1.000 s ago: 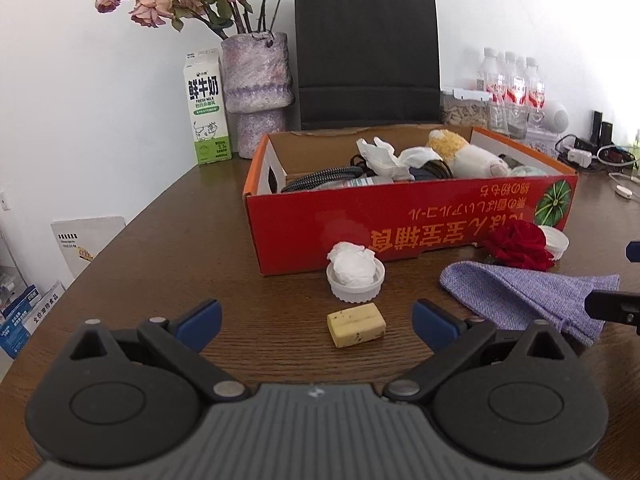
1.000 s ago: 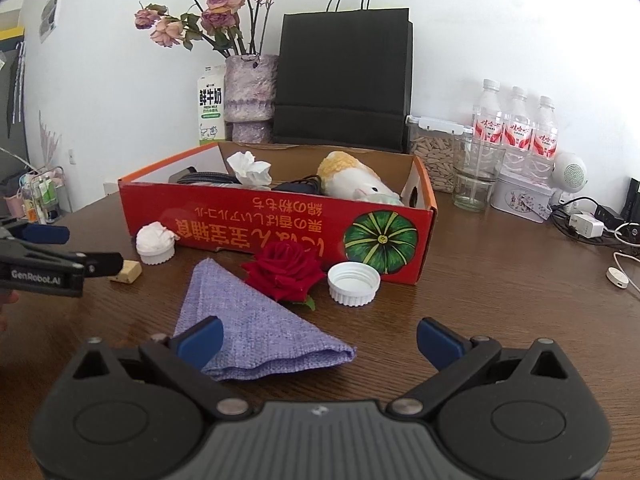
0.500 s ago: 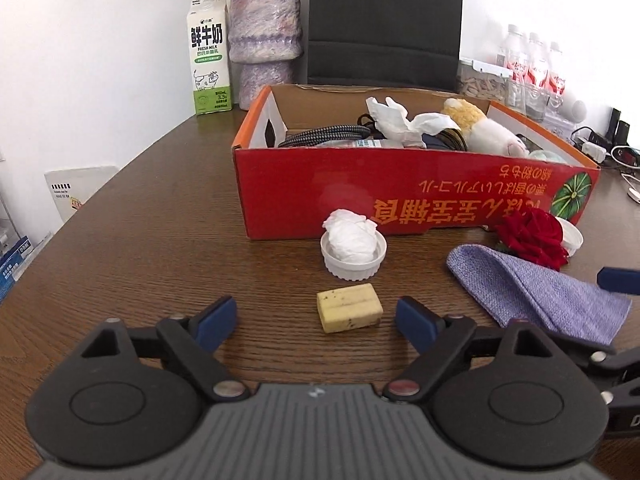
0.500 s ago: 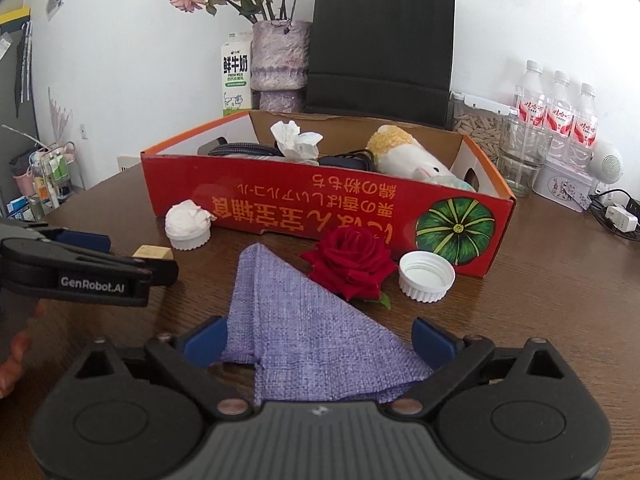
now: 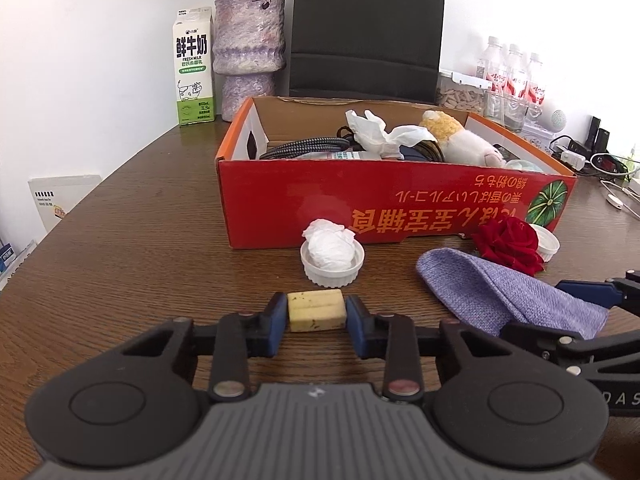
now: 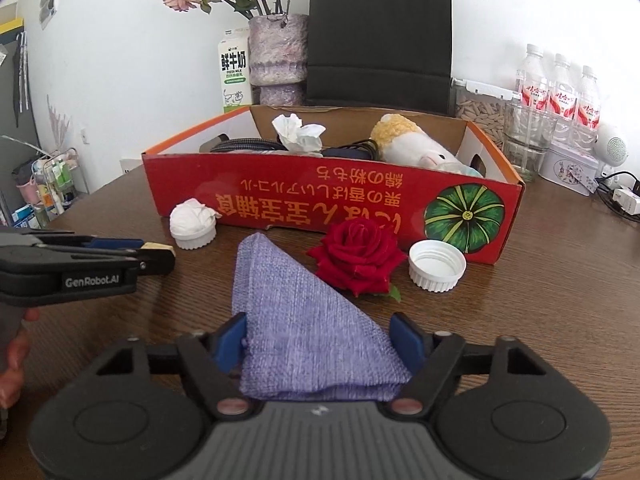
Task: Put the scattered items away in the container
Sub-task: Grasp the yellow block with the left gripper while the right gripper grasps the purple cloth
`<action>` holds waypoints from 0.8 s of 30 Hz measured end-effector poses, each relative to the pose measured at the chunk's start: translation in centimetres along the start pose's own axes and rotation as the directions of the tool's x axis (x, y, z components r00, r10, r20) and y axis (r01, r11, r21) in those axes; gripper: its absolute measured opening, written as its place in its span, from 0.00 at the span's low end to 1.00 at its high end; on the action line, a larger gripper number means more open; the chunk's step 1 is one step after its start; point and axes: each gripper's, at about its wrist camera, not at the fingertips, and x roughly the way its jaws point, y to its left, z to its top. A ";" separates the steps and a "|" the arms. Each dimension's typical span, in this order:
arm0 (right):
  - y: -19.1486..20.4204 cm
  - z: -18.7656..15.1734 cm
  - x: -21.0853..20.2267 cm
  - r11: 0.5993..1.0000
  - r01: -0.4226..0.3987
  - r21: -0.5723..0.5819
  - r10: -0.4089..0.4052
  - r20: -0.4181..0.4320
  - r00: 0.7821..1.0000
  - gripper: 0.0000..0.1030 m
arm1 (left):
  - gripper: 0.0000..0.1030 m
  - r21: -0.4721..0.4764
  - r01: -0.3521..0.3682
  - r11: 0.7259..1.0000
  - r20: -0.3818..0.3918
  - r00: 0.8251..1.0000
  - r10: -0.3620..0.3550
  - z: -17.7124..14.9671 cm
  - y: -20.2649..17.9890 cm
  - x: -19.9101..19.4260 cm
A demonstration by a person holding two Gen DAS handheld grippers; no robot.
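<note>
- Two grippers sit low over the wooden table (image 5: 120,240): the left gripper (image 5: 317,316) has its blue pads pressed against both ends of a small yellow block (image 5: 317,310), pinching it where it rests on the wood.
- The right gripper (image 6: 320,342) has its fingers on either side of the near end of a folded purple cloth (image 6: 304,312); the pads sit at the cloth's edges, but whether they actually squeeze it cannot be told.
- Just beyond the block stands a small white ribbed cup (image 5: 332,262) stuffed with a crumpled tissue.
- A red rose (image 6: 358,254) lies against the far edge of the cloth, with a white cap (image 6: 437,264) just beside it, open side up.
- Behind these things stands the red cardboard box (image 5: 360,208), already holding a plush toy (image 5: 460,142), a crumpled tissue and dark cables.
- Behind the box, along the wall, stand a milk carton (image 5: 193,70), a purple vase (image 5: 250,52), a black paper bag (image 5: 366,28) and water bottles (image 6: 560,92).
</note>
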 end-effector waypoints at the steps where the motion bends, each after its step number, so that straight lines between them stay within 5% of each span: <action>1: 0.0 0.0 -0.1 1.000 -0.004 -0.003 0.004 0.003 1.000 0.62 | 0.31 0.000 0.001 1.000 0.000 1.000 -0.001 0.0 0.0 0.0; 4: 0.0 -0.1 -0.3 1.000 -0.017 -0.003 0.017 0.016 1.000 0.36 | 0.31 0.001 0.011 1.000 0.001 1.000 -0.011 -0.1 0.0 -0.1; 8: 0.1 -0.1 -0.6 1.000 -0.020 -0.003 0.021 0.032 0.999 0.19 | 0.31 0.002 0.025 1.000 0.005 1.000 -0.025 -0.3 -0.1 -0.4; 24: -0.3 1.1 -6.0 1.000 -0.013 -0.003 0.013 0.277 0.961 0.17 | 0.31 -0.028 0.061 0.998 0.115 0.992 -0.057 0.2 -0.2 -4.1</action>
